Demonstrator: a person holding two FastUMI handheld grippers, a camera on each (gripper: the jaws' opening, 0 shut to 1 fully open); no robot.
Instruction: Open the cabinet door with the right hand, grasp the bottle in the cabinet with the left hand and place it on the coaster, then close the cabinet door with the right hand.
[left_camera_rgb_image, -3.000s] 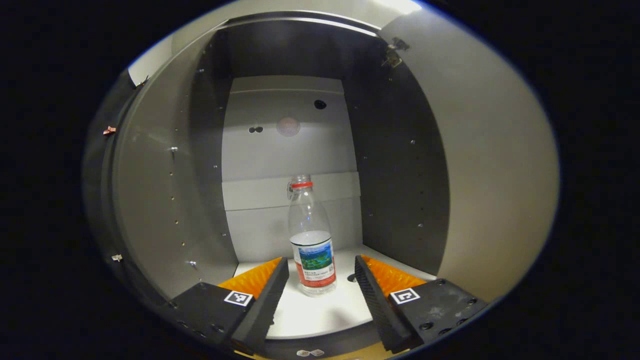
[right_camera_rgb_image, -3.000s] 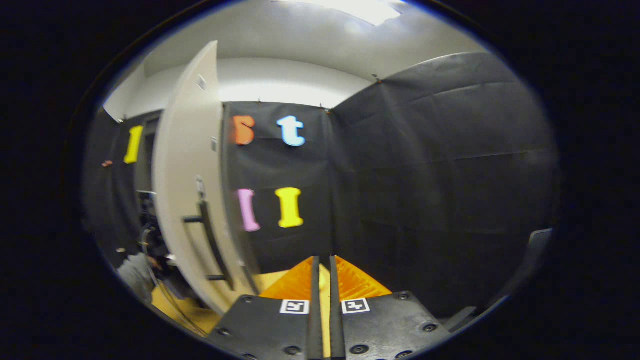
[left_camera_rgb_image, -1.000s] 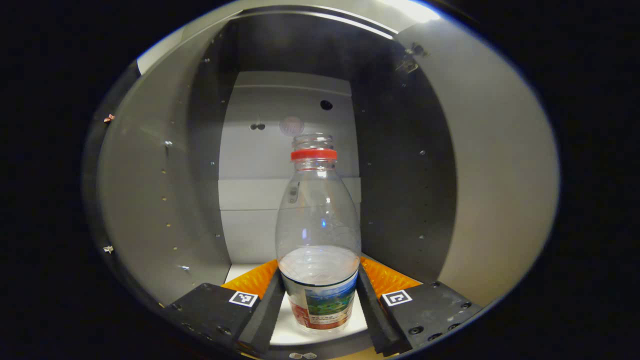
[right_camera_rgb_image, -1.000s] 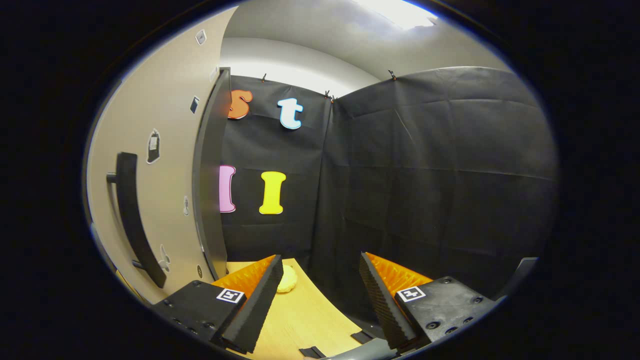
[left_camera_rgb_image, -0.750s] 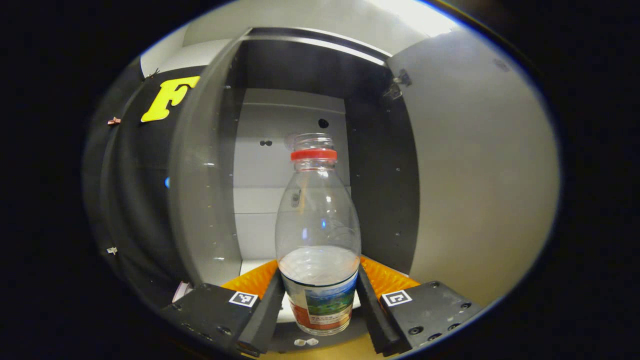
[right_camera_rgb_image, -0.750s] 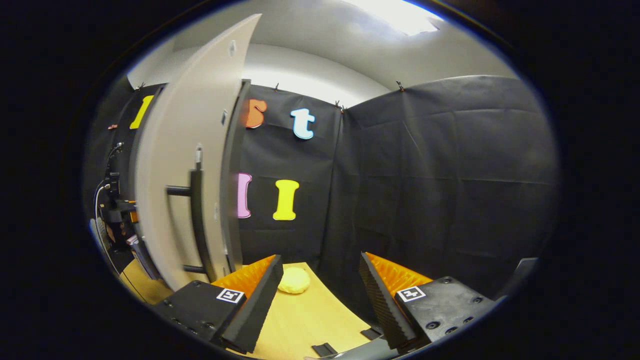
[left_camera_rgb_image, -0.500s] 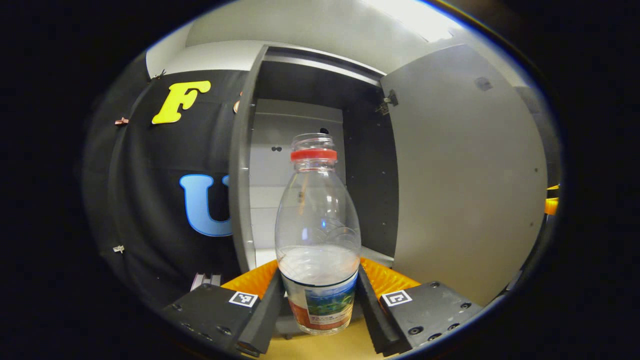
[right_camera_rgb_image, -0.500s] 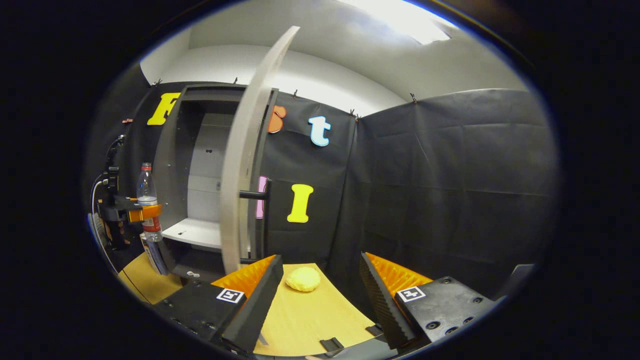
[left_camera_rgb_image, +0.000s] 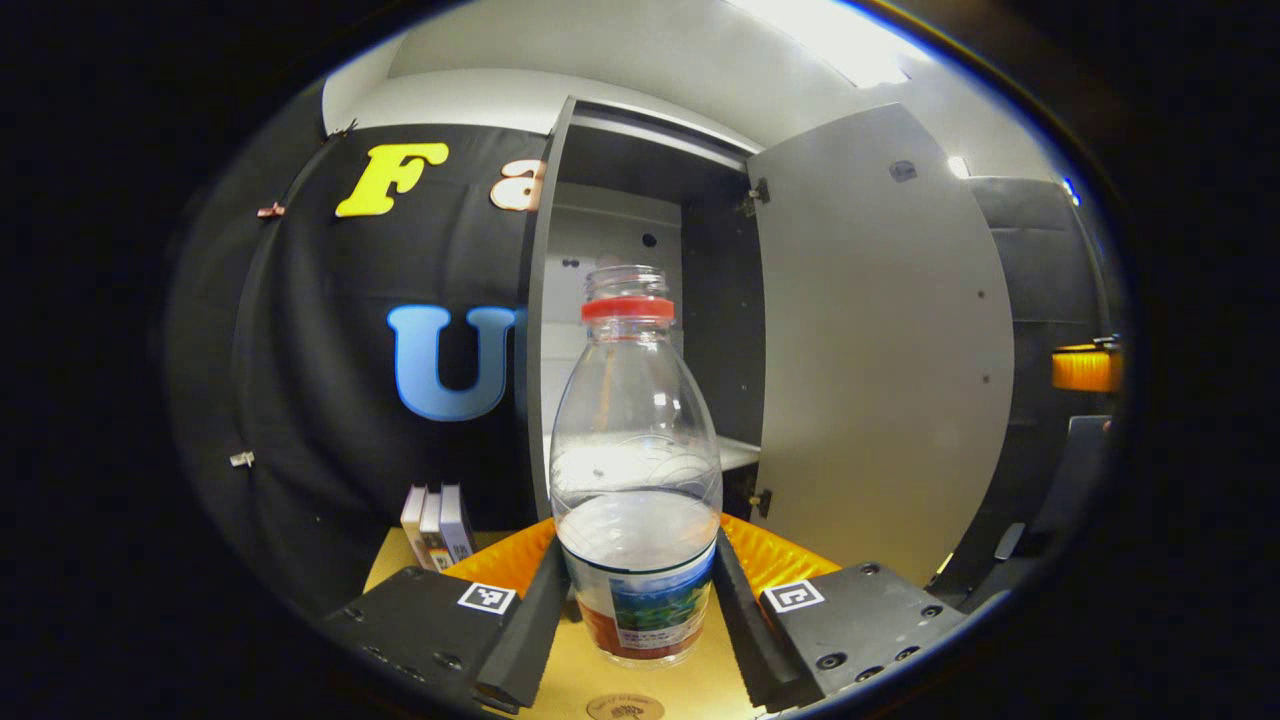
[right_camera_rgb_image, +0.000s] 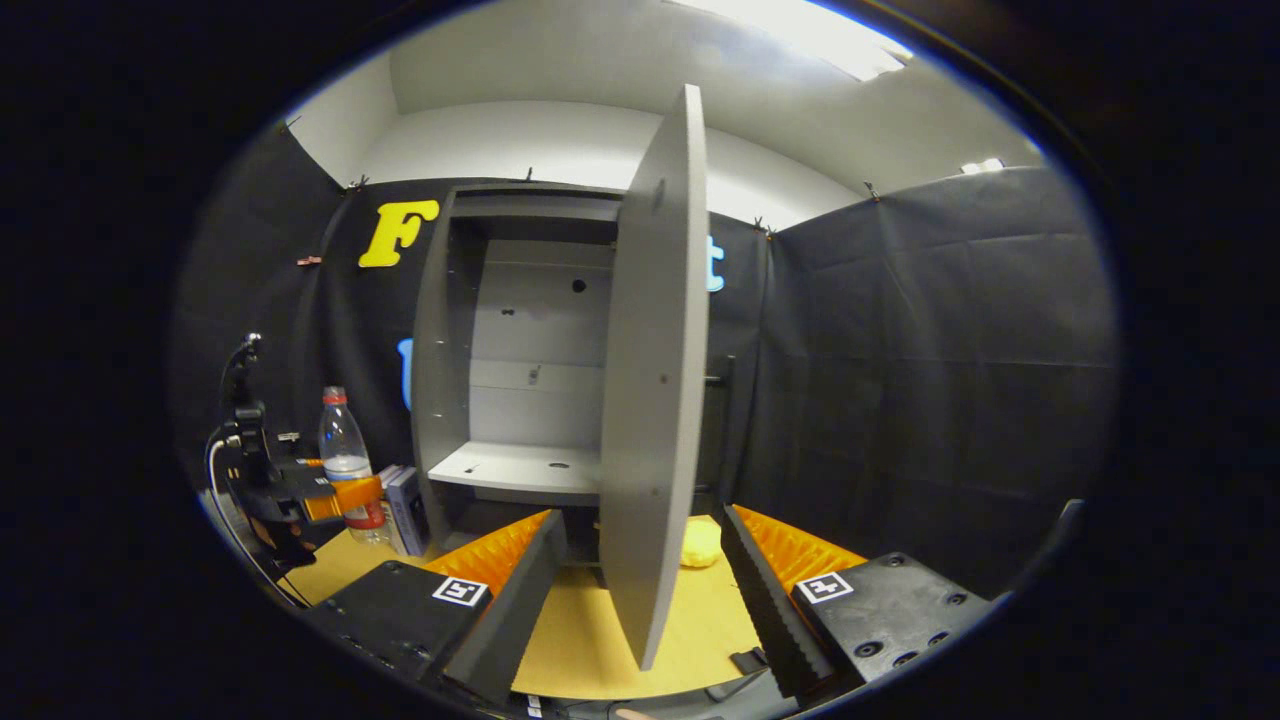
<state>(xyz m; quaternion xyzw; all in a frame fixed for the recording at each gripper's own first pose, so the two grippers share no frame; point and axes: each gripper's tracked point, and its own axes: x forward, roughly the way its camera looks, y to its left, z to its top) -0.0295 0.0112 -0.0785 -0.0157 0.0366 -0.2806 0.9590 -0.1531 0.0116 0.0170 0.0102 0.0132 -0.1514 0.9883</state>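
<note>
Between the fingers of the left gripper (left_camera_rgb_image: 640, 610) a bottle (left_camera_rgb_image: 637, 480) is clamped upright at its labelled lower body, both fingers pressed against it, long axis vertical, neck and red collar well above the fingertips. Just below the fingertips and slightly nearer than the bottle's base, a round coaster (left_camera_rgb_image: 625, 708) is seen on the table (left_camera_rgb_image: 700, 690), cut off by the lower edge of the view; only its far rim can be made out. The coming move is judged to be a short lowering with a small pull back toward the gripper body, so the left gripper is the nearer one. Whether the bottle's base is clear of the tabletop cannot be told. Beyond the fingers stands the cabinet (left_camera_rgb_image: 610, 250), its door (left_camera_rgb_image: 880, 350) swung out to the right.

In the right gripper view, the right gripper (right_camera_rgb_image: 640, 585) is held wide open and empty, the door (right_camera_rgb_image: 650, 400) edge-on just beyond its fingertips; the handle is largely hidden behind the door. A yellow lump (right_camera_rgb_image: 700, 542) beyond is partly hidden.
</note>
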